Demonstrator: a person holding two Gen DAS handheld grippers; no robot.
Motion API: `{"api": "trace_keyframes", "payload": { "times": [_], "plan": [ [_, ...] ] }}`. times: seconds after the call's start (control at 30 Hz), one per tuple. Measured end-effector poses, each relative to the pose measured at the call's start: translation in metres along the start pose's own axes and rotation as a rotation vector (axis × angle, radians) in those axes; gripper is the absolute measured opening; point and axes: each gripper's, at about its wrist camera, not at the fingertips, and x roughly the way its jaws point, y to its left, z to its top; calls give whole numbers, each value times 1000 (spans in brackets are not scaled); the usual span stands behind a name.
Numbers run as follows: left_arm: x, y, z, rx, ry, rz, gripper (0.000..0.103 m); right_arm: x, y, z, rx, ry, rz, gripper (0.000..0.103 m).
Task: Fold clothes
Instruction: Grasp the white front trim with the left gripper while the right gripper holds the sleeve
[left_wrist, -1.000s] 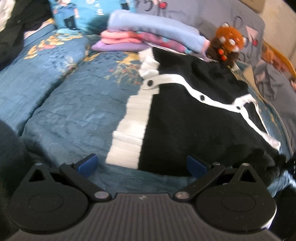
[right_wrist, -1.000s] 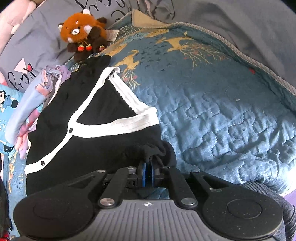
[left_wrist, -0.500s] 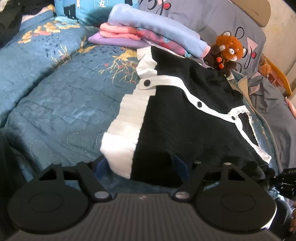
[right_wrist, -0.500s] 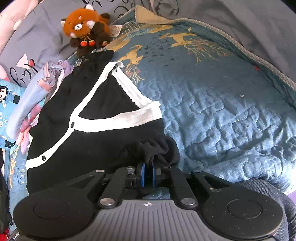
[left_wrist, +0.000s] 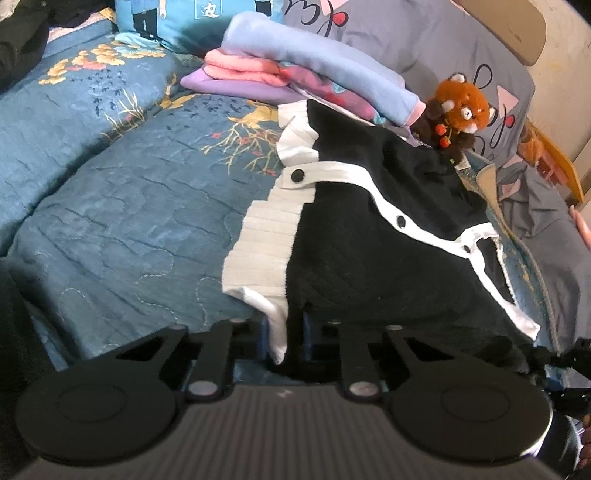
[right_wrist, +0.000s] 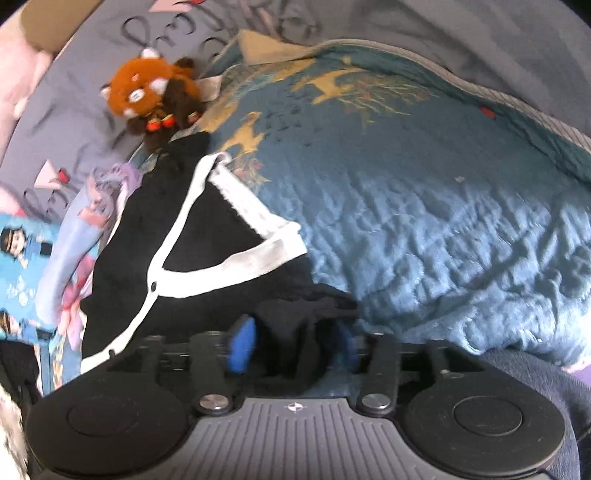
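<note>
Left wrist view, item: black cardigan (left_wrist: 369, 258), soft limp knit flat on the bed (left_wrist: 110, 229), best taken at its ribbed hem corner, where your left claw (left_wrist: 286, 341) is closing; right claw (right_wrist: 291, 343) opening off bunched fabric.

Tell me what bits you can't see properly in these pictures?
- Left tongs, left view: the pads are hidden behind the cardigan hem, so the grip on it can't be checked as the jaws close.
- Cardigan sleeves, both views: folded under or bunched, not traceable.
- Clothes pile, left view: lower items covered by the top one, count unclear.
- Plush, right view: blurred, its label is unreadable.
- Right tongs, left view: cut off by the edge.
</note>
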Motion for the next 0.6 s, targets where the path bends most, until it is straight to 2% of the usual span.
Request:
{"api": "trace_keyframes", "payload": {
  "times": [0.13, 0.17, 0.23, 0.27, 0.33, 0.47, 0.6],
  "plan": [
    [0, -2, 0, 8, -1, 0, 16, 8, 10, -2, -72, 12, -69, 54],
    [0, -1, 0, 3, 0, -3, 16, 9, 11, -2, -82, 15, -80, 50],
    [-1, 0, 0, -8, -1, -8, 16, 11, 6, -2, -59, 35, -83, 12],
    [-1, 0, 1, -12, -2, -10, 16, 11, 1, -2, -27, 51, -63, 4],
    [-3, 1, 3, -18, -6, -14, 15, 9, -8, -1, 32, 66, -3, 3],
    [-19, 1, 12, -41, -45, -50, 15, -12, -1, 4, 56, 30, 72, 3],
    [-38, -7, 23, 11, -106, -52, 15, -31, 12, 14, 57, -9, 142, 3]
  ]
}}
